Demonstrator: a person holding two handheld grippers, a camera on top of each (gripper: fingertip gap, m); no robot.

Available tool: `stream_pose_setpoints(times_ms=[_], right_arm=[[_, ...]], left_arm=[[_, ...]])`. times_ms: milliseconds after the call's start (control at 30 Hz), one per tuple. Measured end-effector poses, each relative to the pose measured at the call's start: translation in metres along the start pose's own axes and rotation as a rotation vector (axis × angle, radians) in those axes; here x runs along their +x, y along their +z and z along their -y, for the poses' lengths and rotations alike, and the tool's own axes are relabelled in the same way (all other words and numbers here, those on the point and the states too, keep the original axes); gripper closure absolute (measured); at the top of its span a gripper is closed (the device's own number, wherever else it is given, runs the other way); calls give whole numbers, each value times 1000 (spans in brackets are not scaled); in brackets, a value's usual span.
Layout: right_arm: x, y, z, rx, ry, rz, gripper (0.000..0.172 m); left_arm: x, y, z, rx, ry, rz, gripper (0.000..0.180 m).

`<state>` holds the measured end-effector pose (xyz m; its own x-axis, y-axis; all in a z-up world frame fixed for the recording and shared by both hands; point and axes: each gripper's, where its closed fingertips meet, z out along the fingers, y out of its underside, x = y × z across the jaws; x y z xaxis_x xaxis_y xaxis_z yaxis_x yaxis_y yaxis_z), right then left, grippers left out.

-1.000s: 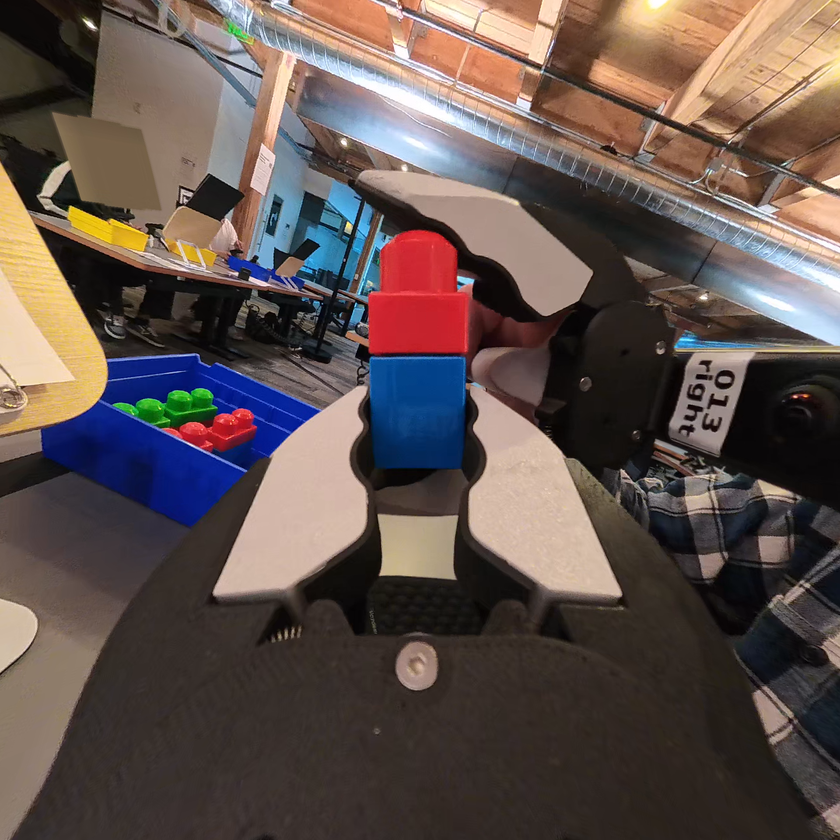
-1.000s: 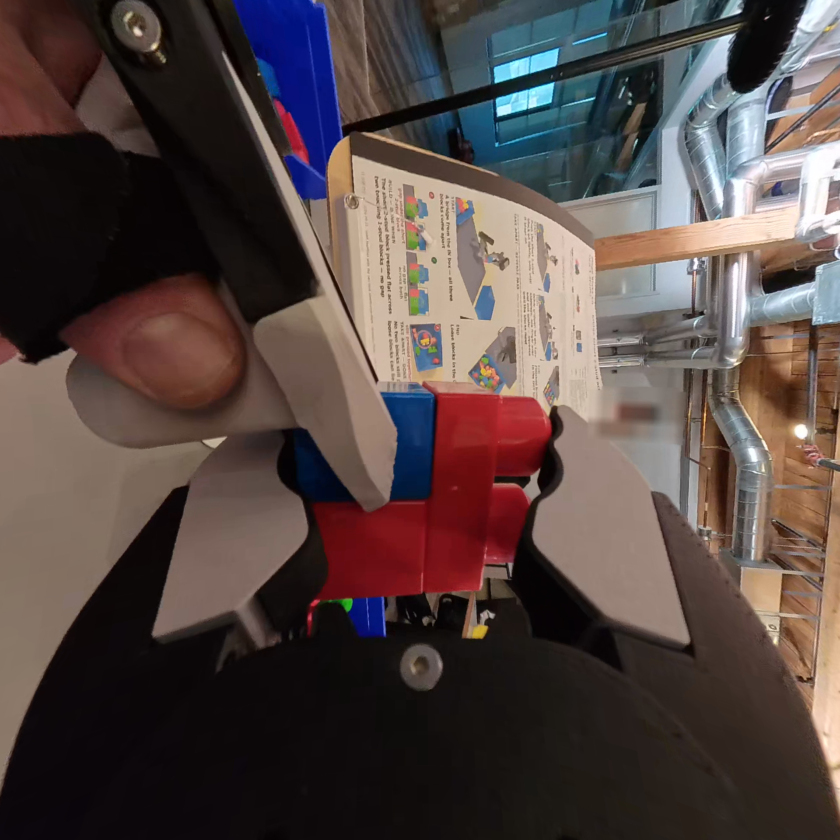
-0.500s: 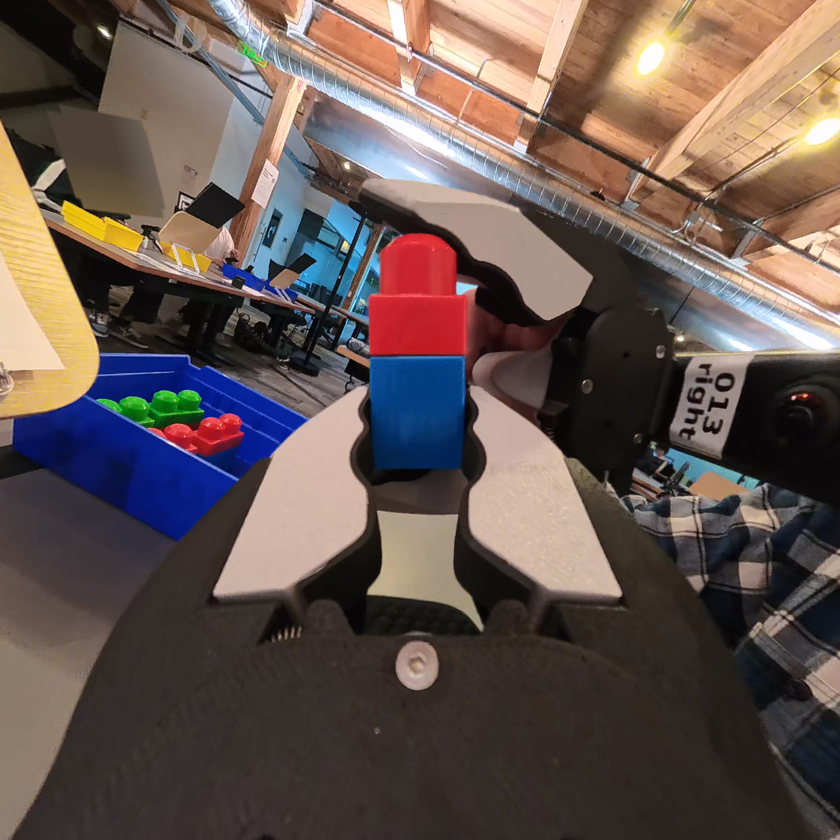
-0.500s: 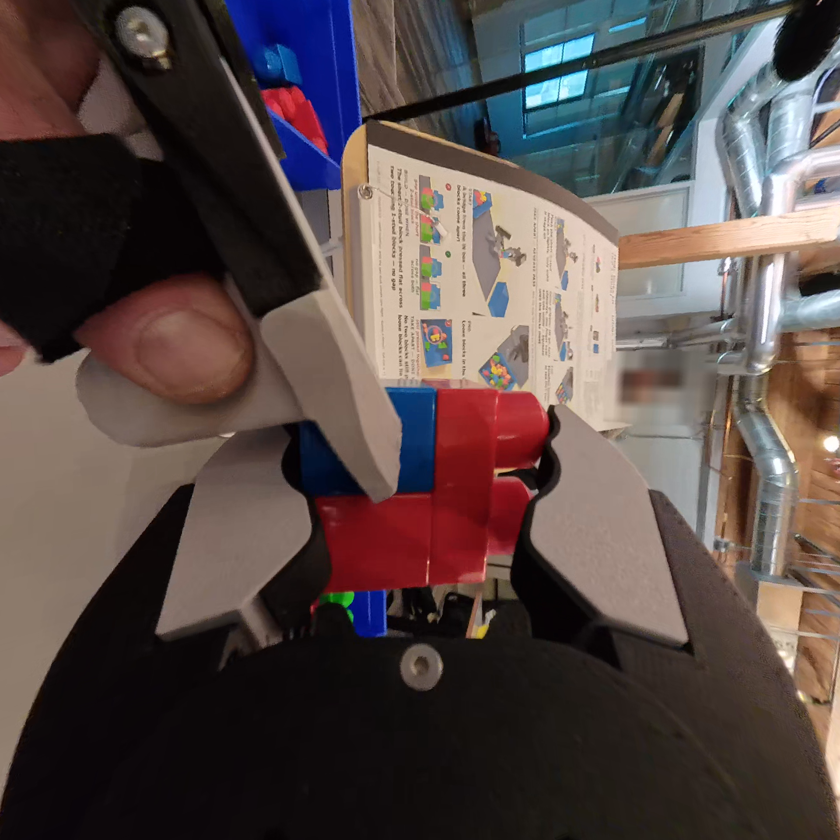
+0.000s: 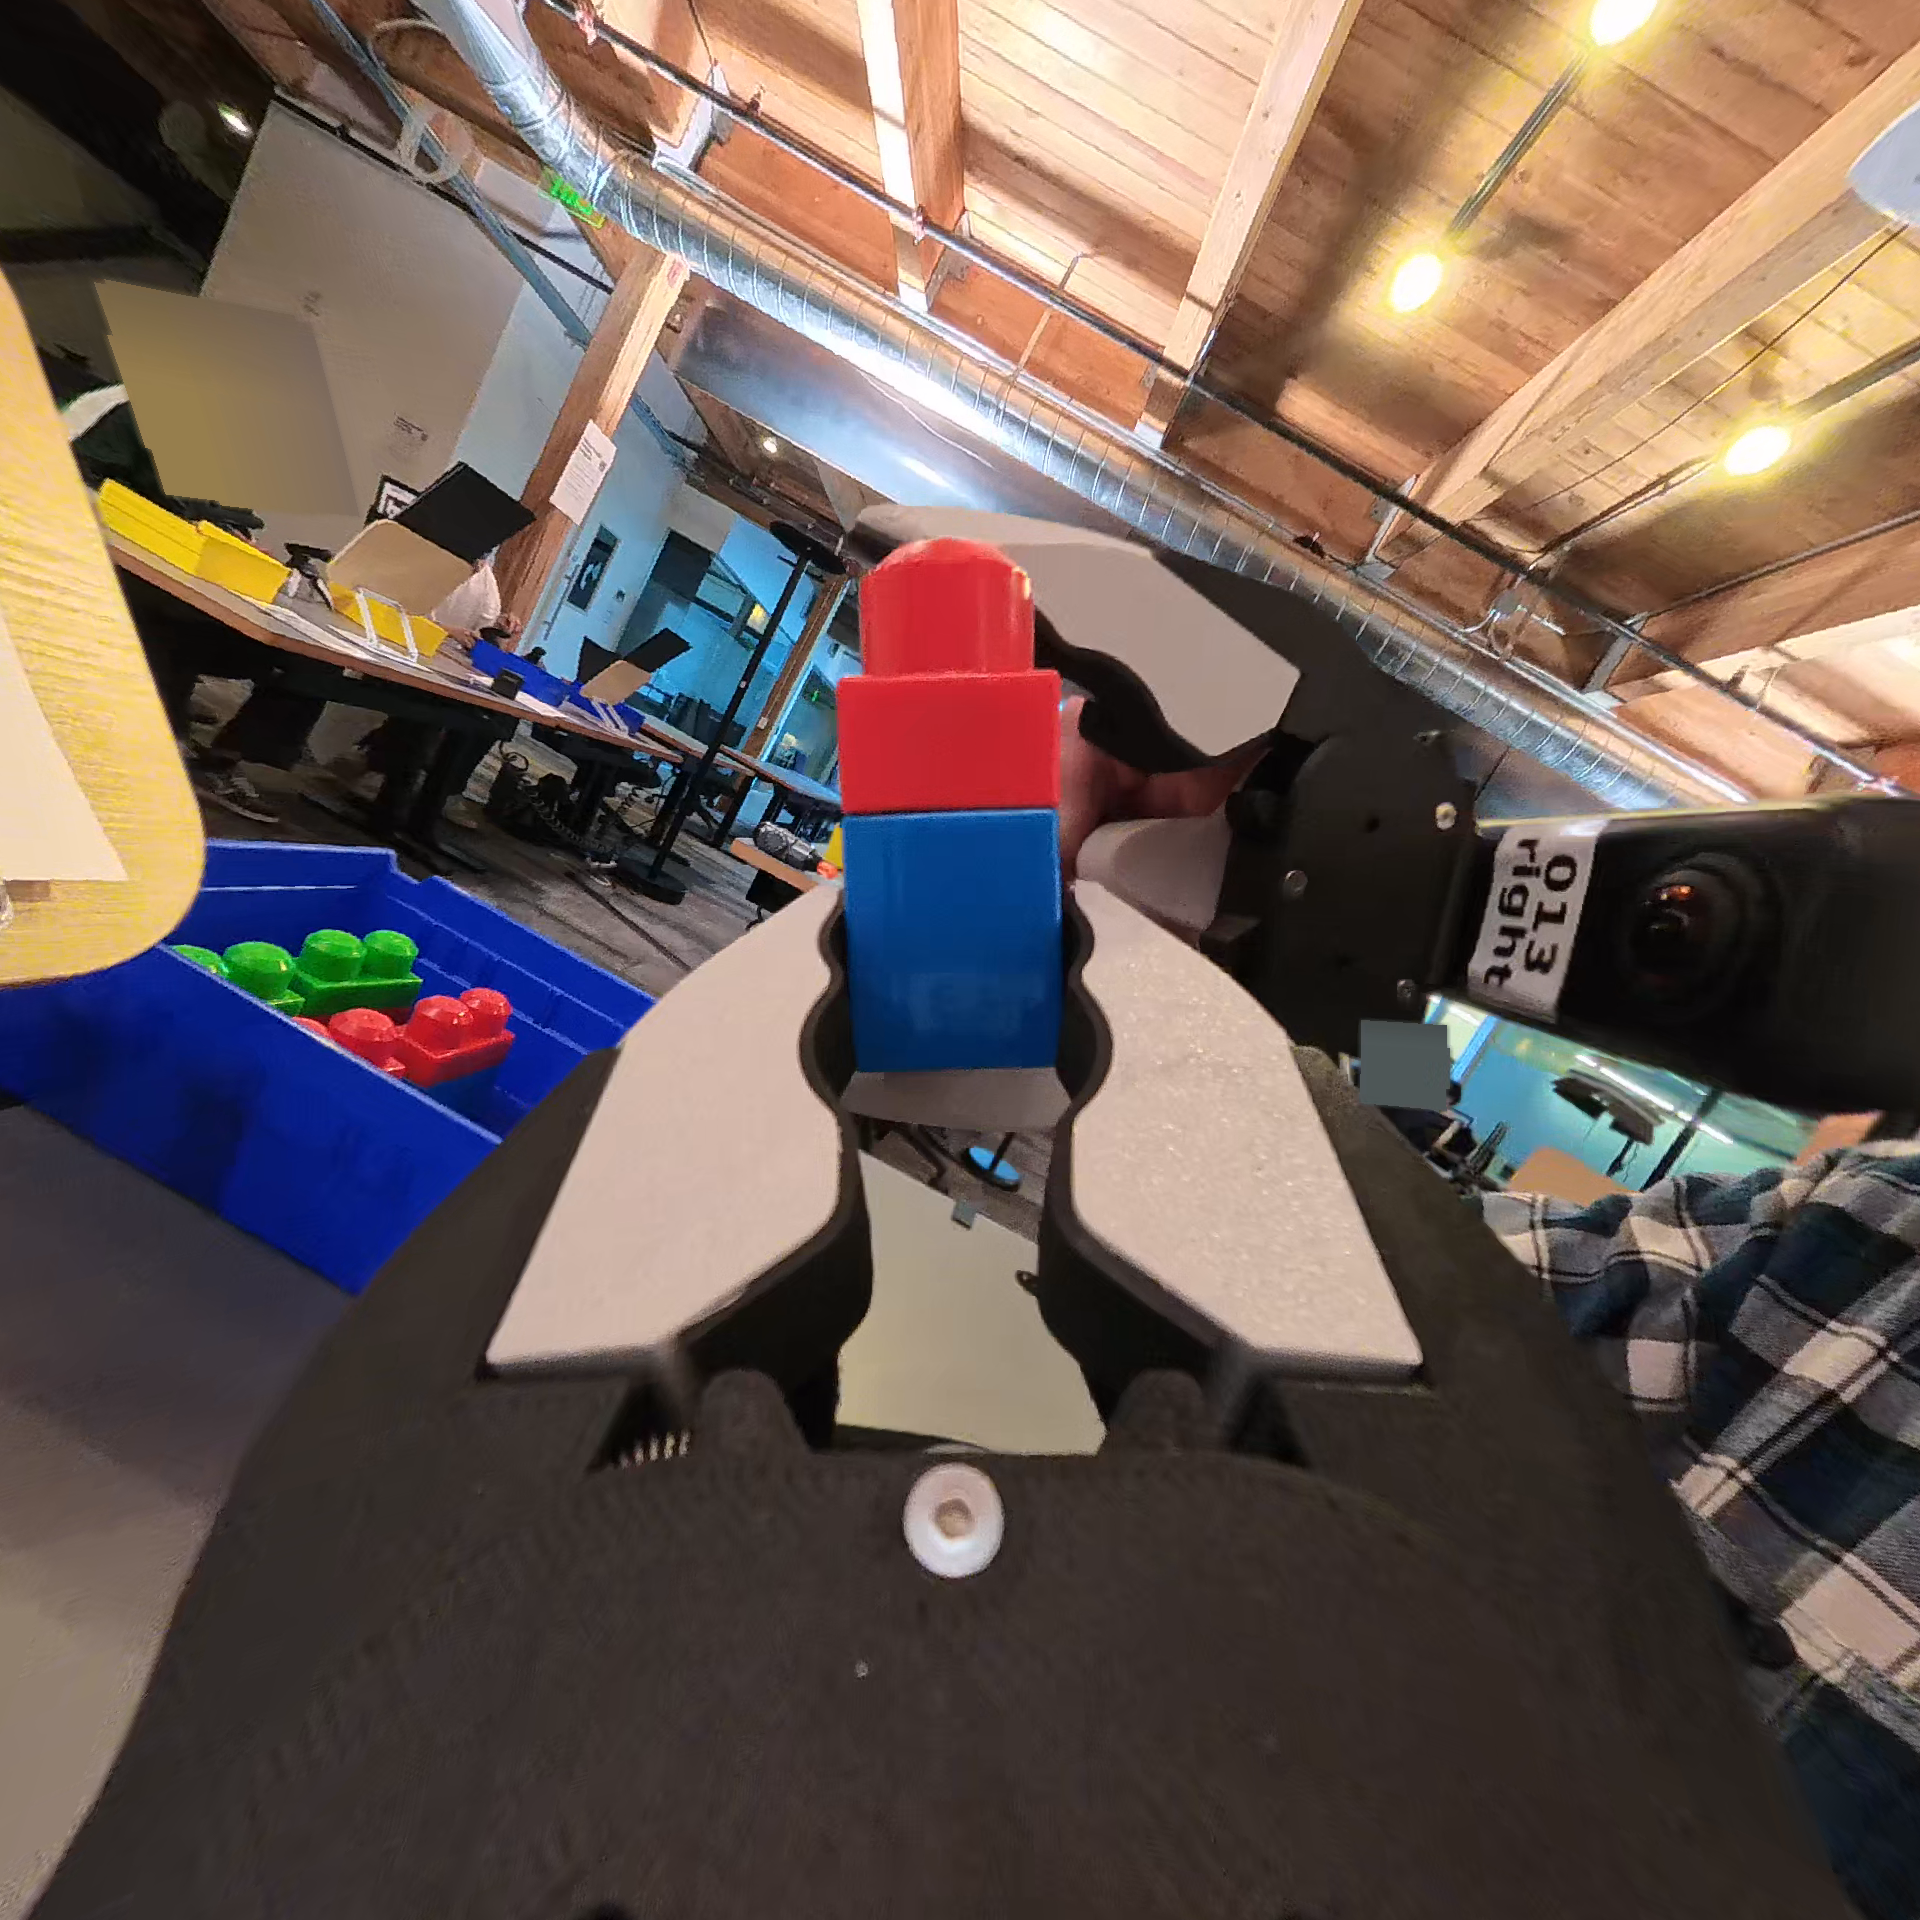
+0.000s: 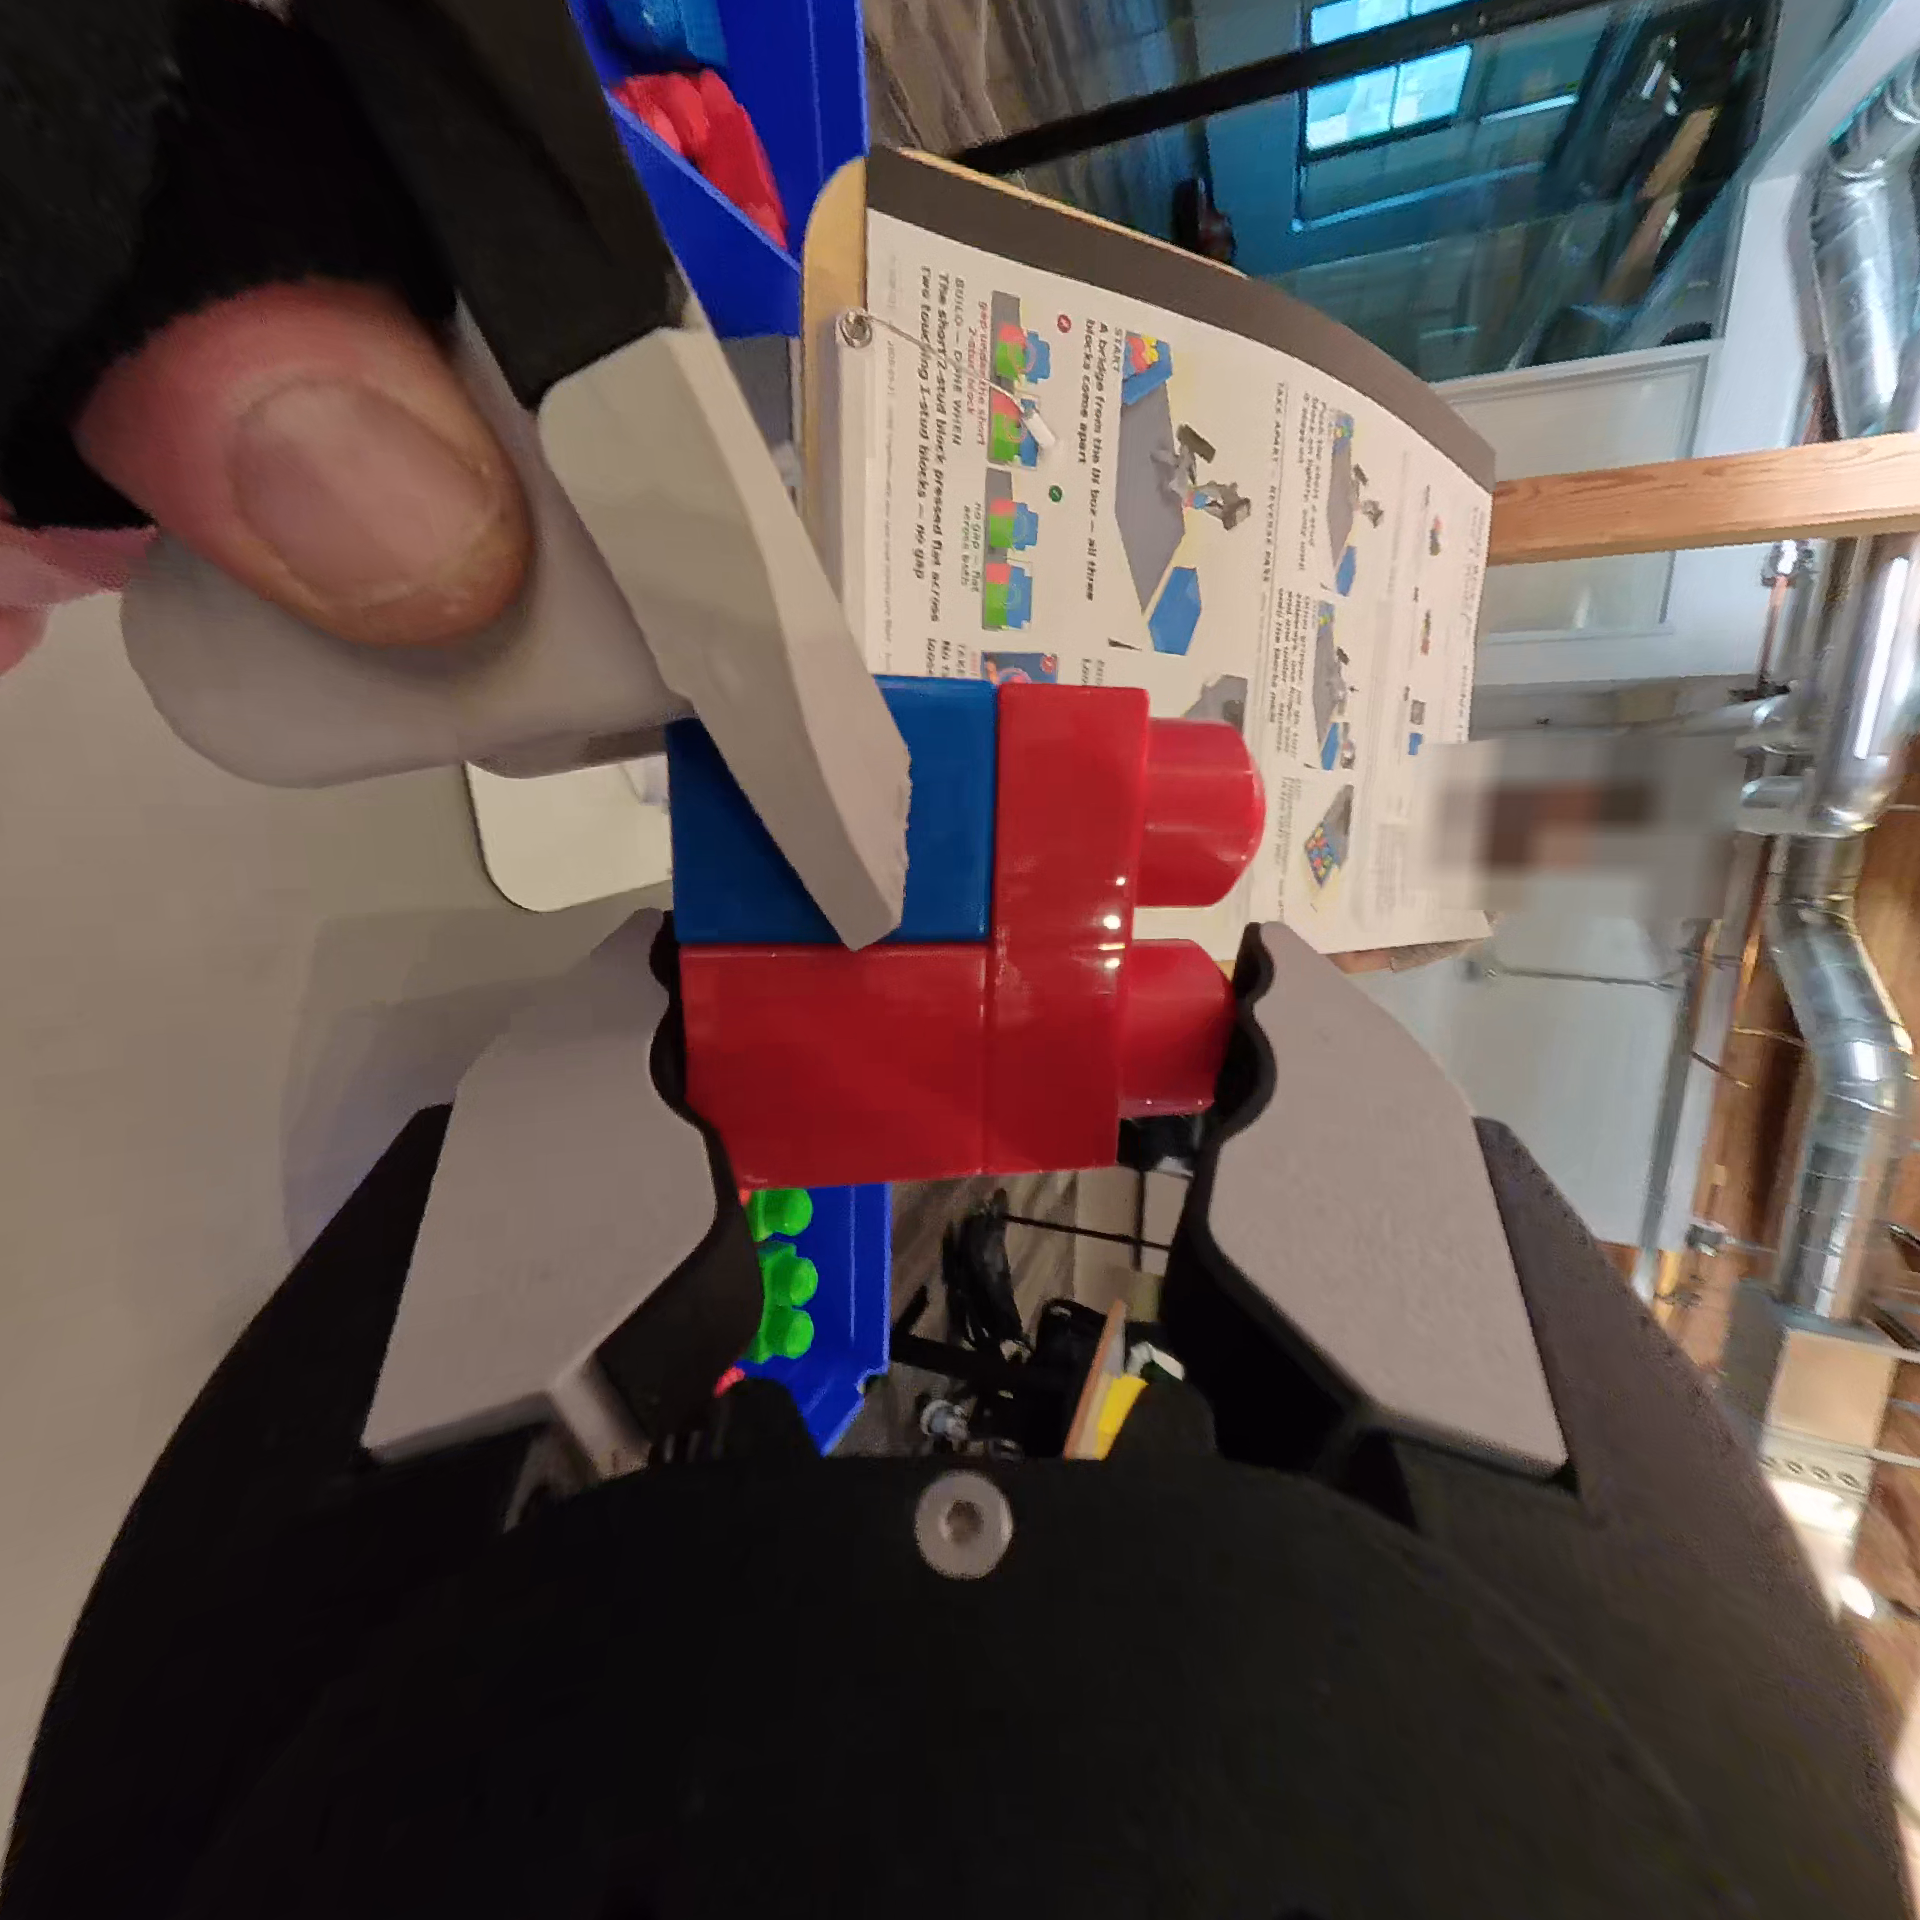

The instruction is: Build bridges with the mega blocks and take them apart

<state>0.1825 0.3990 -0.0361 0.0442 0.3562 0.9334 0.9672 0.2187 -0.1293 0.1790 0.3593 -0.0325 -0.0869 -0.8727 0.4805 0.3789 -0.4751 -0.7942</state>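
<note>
A small bridge of blocks is held in the air between both grippers. My left gripper is shut on the blue block, which carries the red two-stud block. In the right wrist view my right gripper is shut on the red side of the bridge. One pad presses the base of the red single block, the other a stud of the red two-stud block. The blue block lies beside them, with a left finger across it. The right gripper also shows in the left wrist view.
A blue bin with green blocks and red blocks stands on the grey table to the left. A clipboard with an instruction sheet stands near it. A plaid sleeve is at the right. The tips of both grippers are at nearly the same place.
Both grippers keep their hold on the bridge. The two have tilted upward together, so the bin sits lower in the left view. The right fingers have closed in slightly on the red blocks.
</note>
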Motion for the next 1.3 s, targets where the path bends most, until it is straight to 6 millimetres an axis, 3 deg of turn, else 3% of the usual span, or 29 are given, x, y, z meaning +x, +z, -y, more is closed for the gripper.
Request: stream_pose_setpoints(times_ms=[67,100,167,300,367,467,600,667,700,833,933,1000,1100,1167,1300], right_arm=[[-2,0,1,24,18,27,69],[-4,-2,4,52,29,51,57],[-5,-14,8,125,108,165,58],[13,-45,7,282,281,443,97],[18,-57,8,352,361,655,109],[20,-60,5,362,398,889,111],[0,-52,11,276,361,1114,112],[-9,-48,15,250,356,1183,126],[-12,-46,16,244,349,1206,133],[-11,-43,20,262,365,1239,135],[2,-43,16,298,376,1190,136],[17,-43,-1,305,401,1136,136],[23,-29,-63,178,371,1018,136],[12,-19,-108,74,372,1004,136],[-37,9,-176,-63,386,1022,136]], left_arm=[[-2,-1,-1,4,-2,1,146],[-3,-1,0,9,13,6,146],[-7,-4,0,-20,53,6,145],[-2,-9,3,-36,122,-57,145],[0,-10,2,-35,151,-88,145],[1,-8,-2,-44,190,-111,146],[3,-4,-11,-75,235,-116,145],[5,-3,-13,-75,255,-120,145],[6,-3,-14,-77,263,-124,145],[4,-5,-14,-60,289,-114,145],[7,-7,-10,-43,279,-127,138],[2,-13,-9,-49,296,-116,135],[-13,-27,-18,-92,314,-87,160],[-19,-36,-23,-88,313,-92,180],[-37,-41,-37,-96,274,-69,180]])
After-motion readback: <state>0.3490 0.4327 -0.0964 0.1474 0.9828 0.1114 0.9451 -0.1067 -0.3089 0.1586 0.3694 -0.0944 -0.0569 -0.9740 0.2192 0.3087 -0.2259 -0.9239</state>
